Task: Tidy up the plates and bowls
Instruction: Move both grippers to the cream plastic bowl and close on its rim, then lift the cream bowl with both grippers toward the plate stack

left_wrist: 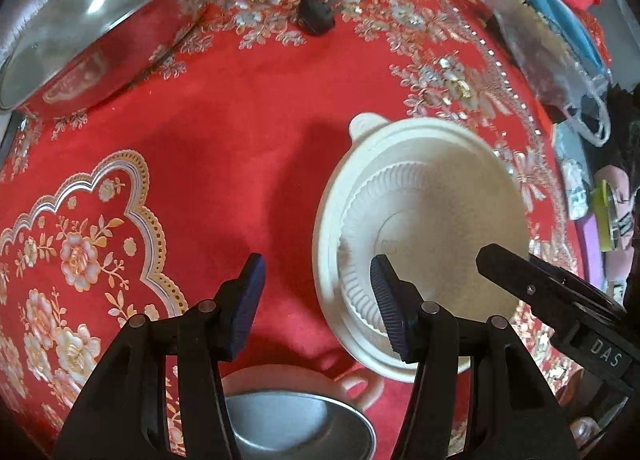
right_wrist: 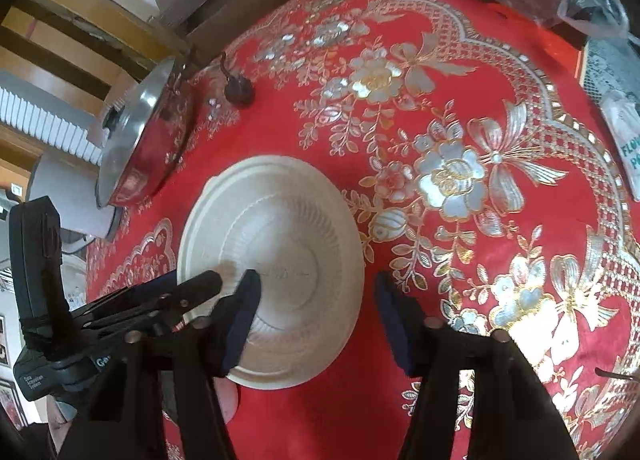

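Pan point(left_wrist: 80, 31): steel, glass-lidded, far left of the surface point(left_wrist: 248, 107).
Plug point(left_wrist: 316, 21): black, corded, beyond centre.
Left gripper point(left_wrist: 316, 300): jaws released, holding nothing, above the red cloth.
Steel bowl point(left_wrist: 296, 428): under the left gripper, nested in a cream dish.
Bowl point(left_wrist: 420, 236): cream, ribbed, upside down right of centre. Judged light, stiff, slick plastic; best pinched at the flat rim.
Right gripper point(right_wrist: 316, 316): jaws released, straddling the bowl's near edge.

A bowl point(left_wrist: 424, 227) lies on the tablecloth point(left_wrist: 248, 131), a lidded pan point(left_wrist: 88, 27) far behind-left.
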Tool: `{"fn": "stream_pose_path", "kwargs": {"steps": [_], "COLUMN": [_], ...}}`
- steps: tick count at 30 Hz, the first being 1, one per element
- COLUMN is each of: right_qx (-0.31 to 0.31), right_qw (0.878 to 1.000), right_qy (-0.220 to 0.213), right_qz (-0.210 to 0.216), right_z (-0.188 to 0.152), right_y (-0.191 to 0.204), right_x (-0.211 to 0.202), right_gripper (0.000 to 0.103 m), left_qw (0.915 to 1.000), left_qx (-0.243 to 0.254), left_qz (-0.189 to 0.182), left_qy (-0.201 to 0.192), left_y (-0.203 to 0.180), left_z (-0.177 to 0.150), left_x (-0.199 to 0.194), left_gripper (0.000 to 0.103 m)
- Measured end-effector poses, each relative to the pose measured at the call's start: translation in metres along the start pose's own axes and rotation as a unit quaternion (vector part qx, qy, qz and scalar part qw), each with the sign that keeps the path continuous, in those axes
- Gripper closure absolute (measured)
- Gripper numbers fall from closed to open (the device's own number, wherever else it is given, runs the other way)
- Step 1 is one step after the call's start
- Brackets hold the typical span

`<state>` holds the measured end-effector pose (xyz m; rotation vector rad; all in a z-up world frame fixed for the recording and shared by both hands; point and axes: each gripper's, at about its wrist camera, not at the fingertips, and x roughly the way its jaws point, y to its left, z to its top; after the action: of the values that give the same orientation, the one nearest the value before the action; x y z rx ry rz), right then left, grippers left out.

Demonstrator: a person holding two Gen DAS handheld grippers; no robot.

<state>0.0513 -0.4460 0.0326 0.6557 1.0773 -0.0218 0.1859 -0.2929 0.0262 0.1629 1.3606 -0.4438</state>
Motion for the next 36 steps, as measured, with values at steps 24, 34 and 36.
{"fn": "stream_pose_path", "kwargs": {"steps": [24,34,36], "right_qx": [-0.063,-0.137,-0.157], "right_qw": [0.998,0.99,0.986], "right_qy": [-0.03,-0.009,0.002], "right_qz": [0.005,0.04,0.048], "right_z": [-0.009,-0.036,-0.046], "right_y": [0.053,0.143,0.166], "right_x": [-0.028,-0.018,-0.01], "right_gripper": [0.083,0.08,0.08], "left_qw": [0.9983,0.9904,0.9878], "left_qx": [-0.034,-0.102,-0.119], "left_qz": [0.008,0.046,0.053], "left_qy": [-0.047,-0.081,-0.086], "left_y": [0.024,0.104,0.124], "left_z": [-0.012,-0.07,-0.085], "left_x": [-0.058,-0.113,-0.122], "left_gripper": [0.087,0.087,0.087]}}
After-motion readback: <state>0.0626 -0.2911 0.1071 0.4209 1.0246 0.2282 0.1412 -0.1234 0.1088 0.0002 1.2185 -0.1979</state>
